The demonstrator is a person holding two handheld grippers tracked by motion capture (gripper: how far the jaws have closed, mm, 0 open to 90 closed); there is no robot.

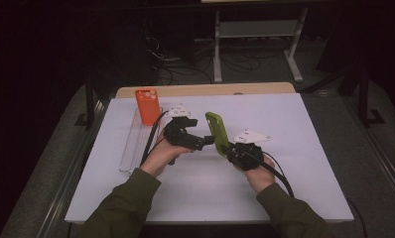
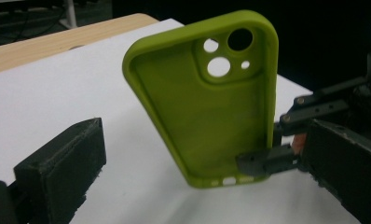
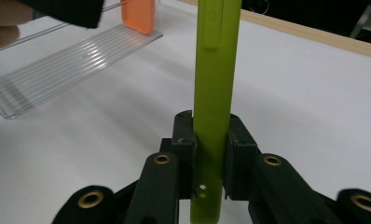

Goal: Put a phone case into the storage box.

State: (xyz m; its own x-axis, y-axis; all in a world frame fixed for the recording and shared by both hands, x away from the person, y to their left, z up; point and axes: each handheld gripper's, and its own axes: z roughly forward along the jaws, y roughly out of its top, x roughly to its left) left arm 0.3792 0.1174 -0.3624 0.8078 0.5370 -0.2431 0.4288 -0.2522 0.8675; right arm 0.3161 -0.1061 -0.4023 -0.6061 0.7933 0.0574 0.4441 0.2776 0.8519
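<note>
A green phone case [image 1: 217, 133] is held up above the white table [image 1: 295, 148], standing on its end with the camera holes at the top. It is pinched near its bottom edge by the right gripper [image 1: 229, 149], whose two black jaws are pressed against both sides of the case. In the right gripper view the case [image 3: 215, 93] is seen from its thin side, standing straight up between the pads [image 3: 183, 140]. In the left gripper view the hollow inside of the case [image 2: 207, 102] is seen, with the round holes near the top, and one pad [image 2: 263, 163] of the right gripper is seen at the case's lower corner. The left gripper [image 1: 208, 141] is held just beside the case, with its tip pointed at it. Its jaws are spread wide apart, and nothing is pinched between them. An orange phone case [image 1: 148, 105] is seen farther back on the table, leaning at the far end of a clear plastic rack [image 1: 136, 144], well apart from the green one.
</note>
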